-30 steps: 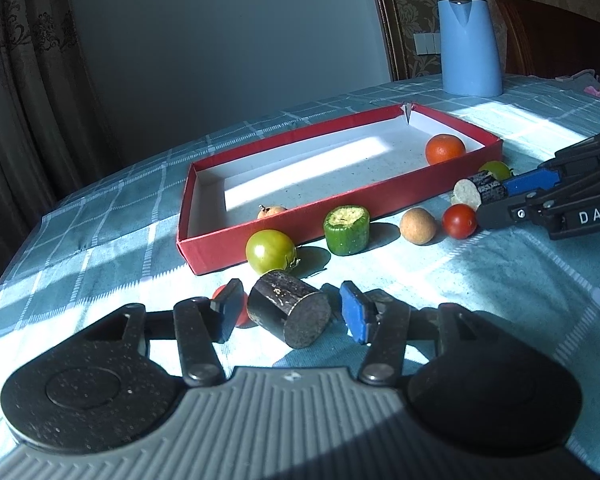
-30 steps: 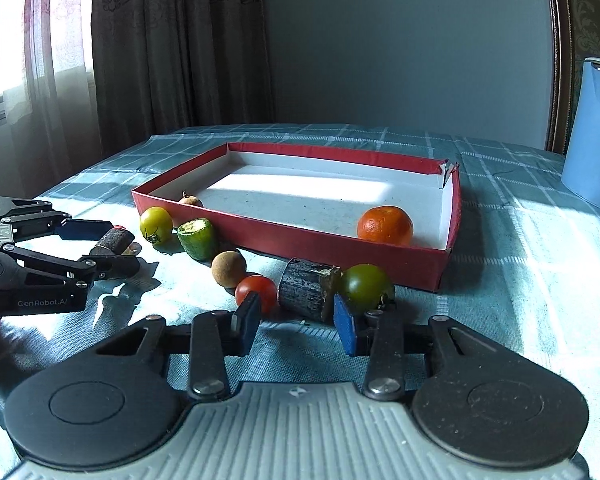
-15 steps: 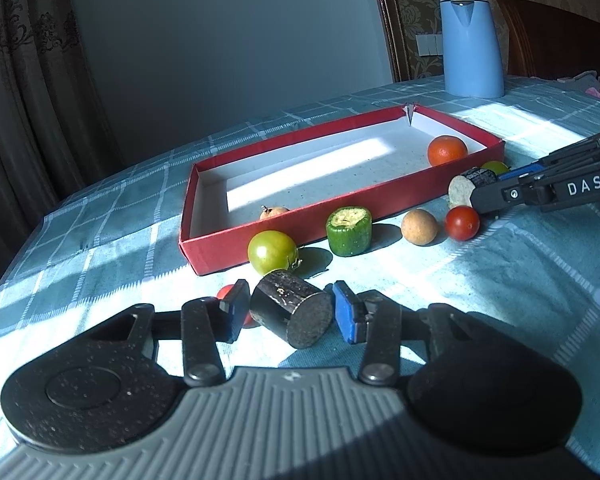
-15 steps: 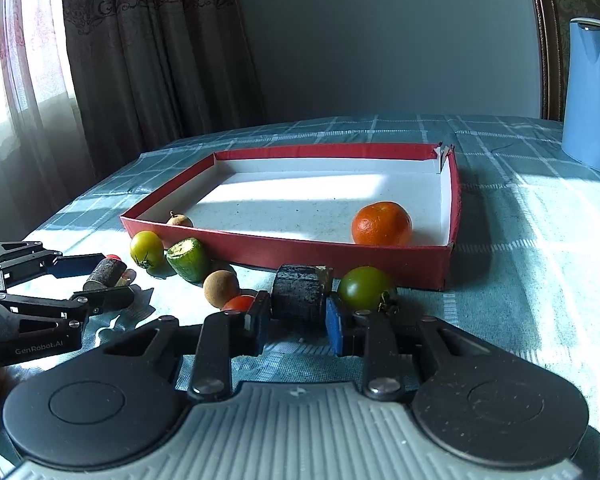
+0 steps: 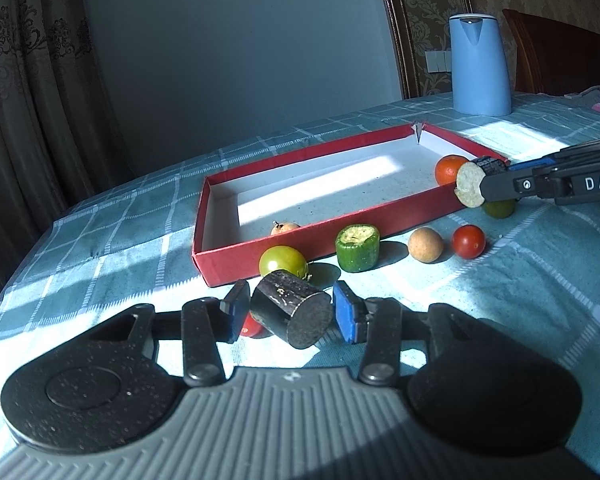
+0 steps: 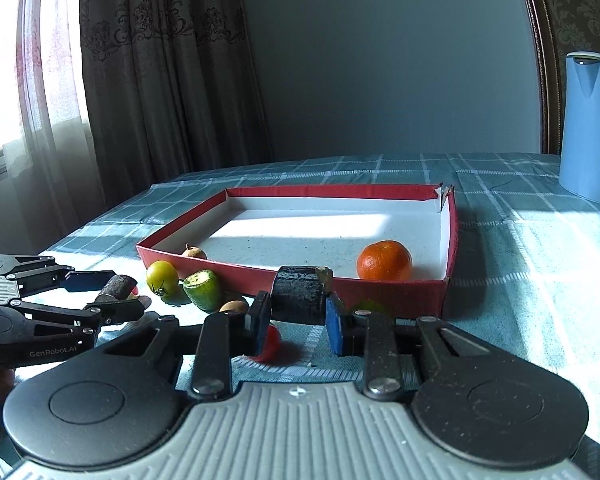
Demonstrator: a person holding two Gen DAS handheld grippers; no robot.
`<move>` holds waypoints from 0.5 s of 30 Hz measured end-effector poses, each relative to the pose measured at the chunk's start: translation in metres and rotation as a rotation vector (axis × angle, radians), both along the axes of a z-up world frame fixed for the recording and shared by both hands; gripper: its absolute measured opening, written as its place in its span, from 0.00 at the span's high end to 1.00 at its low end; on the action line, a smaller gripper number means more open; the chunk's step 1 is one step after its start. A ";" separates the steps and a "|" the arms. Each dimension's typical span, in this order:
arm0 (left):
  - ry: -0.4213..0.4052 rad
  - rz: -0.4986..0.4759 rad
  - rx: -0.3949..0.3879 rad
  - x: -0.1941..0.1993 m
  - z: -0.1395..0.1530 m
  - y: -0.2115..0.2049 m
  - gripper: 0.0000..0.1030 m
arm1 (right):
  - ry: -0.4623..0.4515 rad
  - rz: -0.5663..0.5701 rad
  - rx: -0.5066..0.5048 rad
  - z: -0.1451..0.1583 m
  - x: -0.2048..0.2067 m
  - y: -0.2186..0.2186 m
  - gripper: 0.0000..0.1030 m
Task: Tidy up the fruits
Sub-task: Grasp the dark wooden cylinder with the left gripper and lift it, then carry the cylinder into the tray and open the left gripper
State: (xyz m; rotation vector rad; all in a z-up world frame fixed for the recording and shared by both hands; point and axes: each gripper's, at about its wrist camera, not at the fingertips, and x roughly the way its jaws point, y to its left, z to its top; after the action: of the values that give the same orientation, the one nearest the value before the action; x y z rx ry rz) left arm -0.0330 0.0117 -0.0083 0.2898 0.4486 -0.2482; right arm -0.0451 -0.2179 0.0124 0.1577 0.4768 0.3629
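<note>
Both tools grip dark stubby chunks: left tool point(image 5: 290, 314), right tool point(image 6: 296, 320). Either round chunk could roll loose short of the red tray point(image 6: 450, 224) at twelve o'clock.

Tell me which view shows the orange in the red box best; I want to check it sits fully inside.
The right wrist view: the orange shows whole, resting on the red box floor near its corner. In the left wrist view, the orange is partly hidden behind the piece that the right gripper holds.

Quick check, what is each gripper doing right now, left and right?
Left gripper: shut on a dark cylinder piece.
Right gripper: shut on a dark cylinder with a pale cut end, lifted by the red tray.
</note>
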 end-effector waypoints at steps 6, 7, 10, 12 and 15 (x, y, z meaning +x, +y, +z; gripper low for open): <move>-0.011 0.025 -0.057 0.010 0.014 0.002 0.59 | -0.023 -0.015 -0.025 0.011 0.011 0.002 0.72; -0.017 0.027 -0.055 0.013 0.017 0.000 0.59 | -0.033 -0.018 -0.035 0.014 0.013 0.003 0.72; -0.030 0.023 -0.049 0.022 0.025 -0.008 0.59 | -0.057 -0.028 -0.058 0.023 0.025 0.008 0.72; -0.028 0.016 -0.047 0.033 0.030 -0.015 0.59 | -0.071 -0.040 -0.082 0.028 0.037 0.012 0.72; -0.030 0.028 -0.042 0.051 0.033 -0.025 0.59 | -0.074 -0.059 -0.114 0.031 0.058 0.019 0.72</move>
State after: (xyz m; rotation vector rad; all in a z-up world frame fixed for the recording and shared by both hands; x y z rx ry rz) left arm 0.0178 -0.0129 0.0243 0.2459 0.4167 -0.2250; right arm 0.0128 -0.1986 0.0432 0.0471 0.4176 0.2822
